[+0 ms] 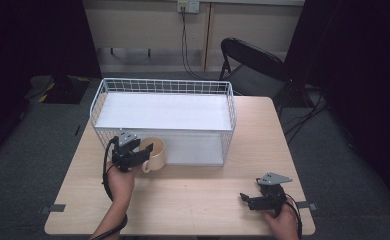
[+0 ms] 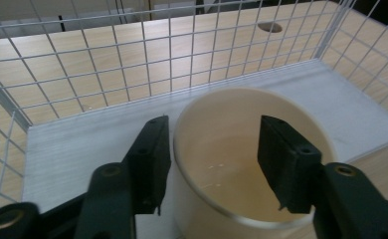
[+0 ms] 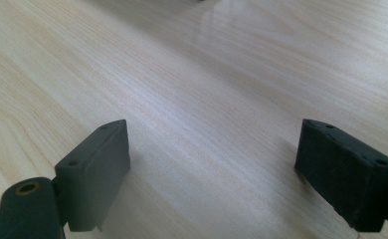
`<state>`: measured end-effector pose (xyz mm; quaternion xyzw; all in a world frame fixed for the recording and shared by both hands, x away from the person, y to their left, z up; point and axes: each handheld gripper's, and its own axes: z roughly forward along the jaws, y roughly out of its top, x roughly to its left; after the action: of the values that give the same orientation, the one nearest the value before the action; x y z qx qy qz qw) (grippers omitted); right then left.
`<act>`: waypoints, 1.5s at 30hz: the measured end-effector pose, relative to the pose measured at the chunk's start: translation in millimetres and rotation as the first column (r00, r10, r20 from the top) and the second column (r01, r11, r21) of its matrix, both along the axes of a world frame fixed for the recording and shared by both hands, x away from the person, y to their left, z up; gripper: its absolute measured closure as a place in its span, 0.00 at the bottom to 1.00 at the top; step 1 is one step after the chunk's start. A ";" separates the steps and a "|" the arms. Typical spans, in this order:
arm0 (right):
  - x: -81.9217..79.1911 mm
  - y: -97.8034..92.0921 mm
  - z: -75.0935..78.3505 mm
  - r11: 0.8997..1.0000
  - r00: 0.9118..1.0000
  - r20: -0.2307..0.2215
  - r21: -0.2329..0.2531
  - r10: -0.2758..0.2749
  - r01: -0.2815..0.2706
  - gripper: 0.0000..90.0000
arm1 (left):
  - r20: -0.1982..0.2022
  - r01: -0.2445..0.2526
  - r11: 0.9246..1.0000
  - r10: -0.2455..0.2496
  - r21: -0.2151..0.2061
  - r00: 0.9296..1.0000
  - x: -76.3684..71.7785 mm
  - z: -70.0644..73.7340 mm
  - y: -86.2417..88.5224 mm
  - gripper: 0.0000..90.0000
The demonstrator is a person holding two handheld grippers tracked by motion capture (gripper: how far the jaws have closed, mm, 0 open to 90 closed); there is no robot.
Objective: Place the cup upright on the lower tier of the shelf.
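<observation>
Cup – left gripper jaws astride wall, one inside, not visibly clamped; at rack 7 o'clock corner, entry pending. Right gripper jaws wide, empty, bench 5 o'clock.

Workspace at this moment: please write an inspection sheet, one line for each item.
Surface: light wooden table, bare in front.
Job's things: cream mug at the open front of the white wire basket.
Clutter: nothing seen.
Grippers: left gripper, one of its fingers inside the mug, one outside; whether it pinches is unclear. Right gripper open over the table.
Cables: one trails from each gripper.
Surroundings: folding chair, grey floor.
</observation>
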<state>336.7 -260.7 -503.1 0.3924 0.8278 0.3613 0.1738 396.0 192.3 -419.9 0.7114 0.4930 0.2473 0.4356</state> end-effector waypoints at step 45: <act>0.0 0.0 0.0 1.000 1.000 0.000 0.000 0.000 0.000 0.15 | -0.009 0.048 0.999 -0.048 0.014 0.999 -28.2 -11.2 4.4 0.30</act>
<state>336.7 -260.7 -503.0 0.3925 0.8278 0.3613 0.1738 367.8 196.8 -431.1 0.7270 0.4761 0.2372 0.4342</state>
